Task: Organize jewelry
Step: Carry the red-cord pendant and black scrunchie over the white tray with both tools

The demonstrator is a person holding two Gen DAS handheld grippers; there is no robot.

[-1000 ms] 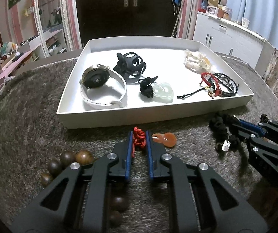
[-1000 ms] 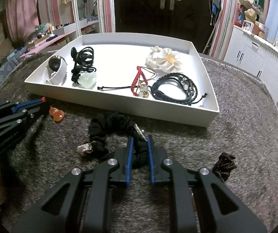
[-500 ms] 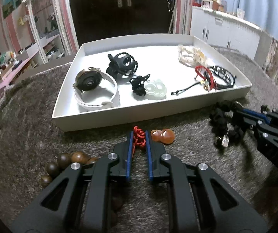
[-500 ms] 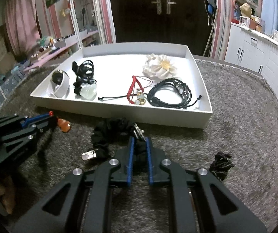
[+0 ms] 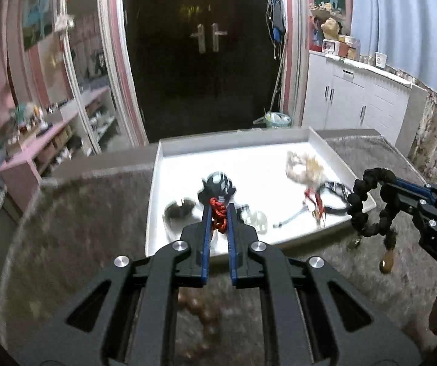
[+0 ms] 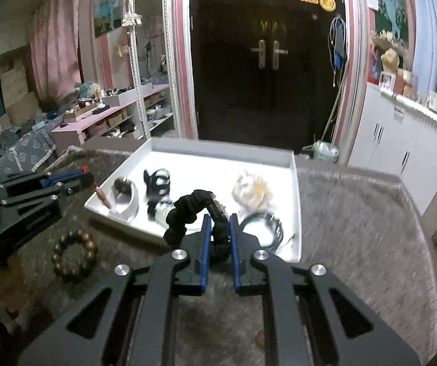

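**Ana:** Left wrist view is showing the white tray [image 5: 334, 158] filling the middle of the frame, lying ahead of and below both grippers. Which one is sitting nearer to it?

**Ben:** Judging by the pictures, neither by much. The left gripper [image 5: 218, 213] is hanging over the tray's lower left corner, and the right gripper [image 6: 218, 222] is hanging over the tray's near rim, lower centre of the right wrist view.

**Ana:** What are they carrying?

**Ben:** The left one's jaws are nearly closed and pinching a red cord [image 5: 218, 216]; an orange-brown pendant [image 6: 102, 198] is dangling from it at centre left of the right wrist view. The right one's jaws are likewise almost closed, gripping a black scrunchie [image 6: 185, 210], whose loop is arching up and to the left of the fingertips.

**Ana:** So the coming move?

**Ben:** Probably forward and down into bare tray floor. The wooden bead bracelet [image 6: 73, 253] is lying on the grey rug [image 6: 355, 228], lower left, nearer the left gripper.
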